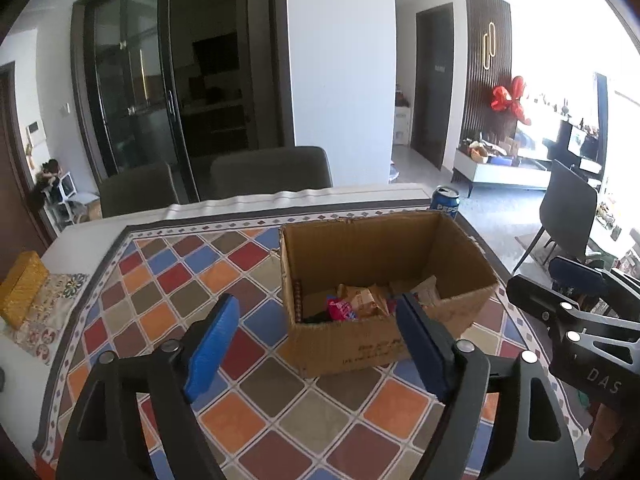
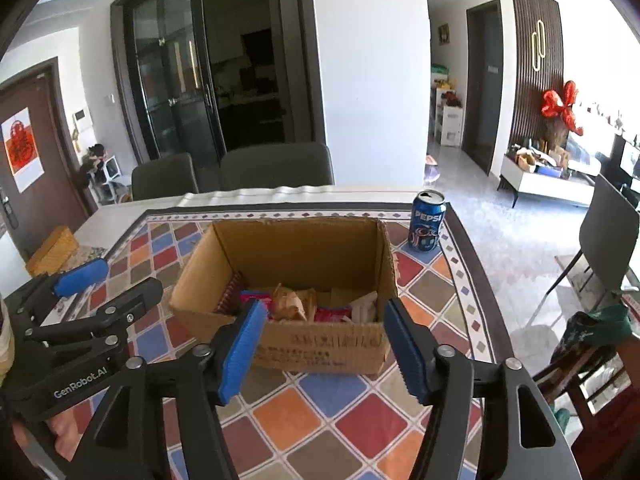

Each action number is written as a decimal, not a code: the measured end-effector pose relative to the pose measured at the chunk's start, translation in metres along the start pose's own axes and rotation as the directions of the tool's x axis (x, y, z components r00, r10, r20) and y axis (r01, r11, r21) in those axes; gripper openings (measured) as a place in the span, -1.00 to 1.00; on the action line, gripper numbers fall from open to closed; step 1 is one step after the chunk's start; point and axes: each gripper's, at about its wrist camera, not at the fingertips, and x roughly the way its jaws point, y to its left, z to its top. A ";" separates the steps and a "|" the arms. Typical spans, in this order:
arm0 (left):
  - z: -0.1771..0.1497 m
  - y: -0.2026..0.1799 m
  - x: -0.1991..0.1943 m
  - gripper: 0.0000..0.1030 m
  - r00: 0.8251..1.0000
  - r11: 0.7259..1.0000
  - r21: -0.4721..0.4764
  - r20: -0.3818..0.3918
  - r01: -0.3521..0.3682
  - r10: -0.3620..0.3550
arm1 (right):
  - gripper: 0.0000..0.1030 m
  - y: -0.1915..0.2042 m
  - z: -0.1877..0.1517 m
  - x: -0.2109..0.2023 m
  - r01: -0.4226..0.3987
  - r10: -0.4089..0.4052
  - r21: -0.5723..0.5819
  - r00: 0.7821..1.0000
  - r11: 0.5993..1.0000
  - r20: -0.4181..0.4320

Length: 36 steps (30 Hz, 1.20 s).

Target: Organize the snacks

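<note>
An open cardboard box (image 1: 360, 344) stands on the checked tablecloth; it also shows in the right wrist view (image 2: 320, 352). Several snack packets lie in it, pink and tan ones (image 1: 352, 304) (image 2: 296, 304). My left gripper (image 1: 316, 340) is open and empty, held above the table just in front of the box. My right gripper (image 2: 324, 344) is open and empty, also just in front of the box. The right gripper shows at the right edge of the left wrist view (image 1: 576, 304), and the left gripper at the left of the right wrist view (image 2: 104, 292).
A blue Pepsi can (image 2: 427, 222) stands behind the box at the table's far right; it also shows in the left wrist view (image 1: 445, 199). A yellow box (image 1: 20, 288) lies at the table's left edge. Two dark chairs (image 2: 276, 166) stand behind the table, another (image 2: 608, 236) stands at the right.
</note>
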 end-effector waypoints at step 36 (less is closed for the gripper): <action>-0.085 0.003 -0.141 1.00 0.979 0.998 -0.036 0.197 -0.044 0.050 | 0.73 0.016 -0.094 -0.140 0.046 -0.046 0.001 0.975 0.999 0.218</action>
